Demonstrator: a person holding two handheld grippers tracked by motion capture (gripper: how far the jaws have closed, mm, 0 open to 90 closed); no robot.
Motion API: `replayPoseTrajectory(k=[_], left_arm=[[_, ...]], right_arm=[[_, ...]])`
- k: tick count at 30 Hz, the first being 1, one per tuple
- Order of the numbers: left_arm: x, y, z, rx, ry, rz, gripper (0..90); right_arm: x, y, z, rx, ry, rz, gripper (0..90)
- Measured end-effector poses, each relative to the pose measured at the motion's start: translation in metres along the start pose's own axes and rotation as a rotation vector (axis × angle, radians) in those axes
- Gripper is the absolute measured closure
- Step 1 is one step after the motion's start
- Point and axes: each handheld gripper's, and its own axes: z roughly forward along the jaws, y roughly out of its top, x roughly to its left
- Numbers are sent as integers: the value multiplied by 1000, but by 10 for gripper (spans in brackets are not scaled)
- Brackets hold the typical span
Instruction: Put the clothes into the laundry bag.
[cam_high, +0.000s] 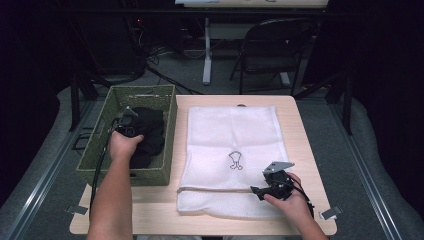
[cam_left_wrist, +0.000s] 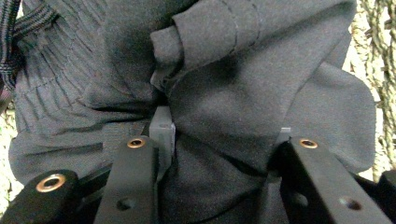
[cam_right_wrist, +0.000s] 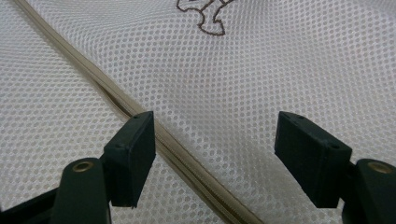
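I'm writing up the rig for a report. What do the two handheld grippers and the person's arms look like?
Both grippers are black. The left gripper and right gripper each carry a grey three-cornered plate on top and trail a black cable. Their flat black jaw arms have brass-ringed holes; the right gripper's pads are square black blocks. The forearms are bare, with no sleeves in view.

Dim room, grey floor (cam_high: 45, 150), perhaps a folding chair (cam_high: 272, 50)

A basket (cam_high: 170, 131) sits at the left of the table (cam_high: 300, 125), with clothing (cam_high: 150, 132) inside it; a mesh bag (cam_high: 232, 135) lies flat to its right, and a chair (cam_high: 272, 47) stands behind the table
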Motion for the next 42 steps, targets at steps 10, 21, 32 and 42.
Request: replayPoseTrajectory(k=[10,21,32,42], left_arm=[[-5,0,-10,-13,-5,36,616],[-11,3,-30,-34,-2,67,617],[-8,6,-51,-71,-5,58,617],[-7,10,-73,-97,7,51,615]], right_arm=[[-2,0,-1,-17,-7,-1,290],[-2,-1,-2,-24,-6,4,290],[1,0,0,-24,-6,-8,305],[7,3,-4,-70,-7,-64,391]])
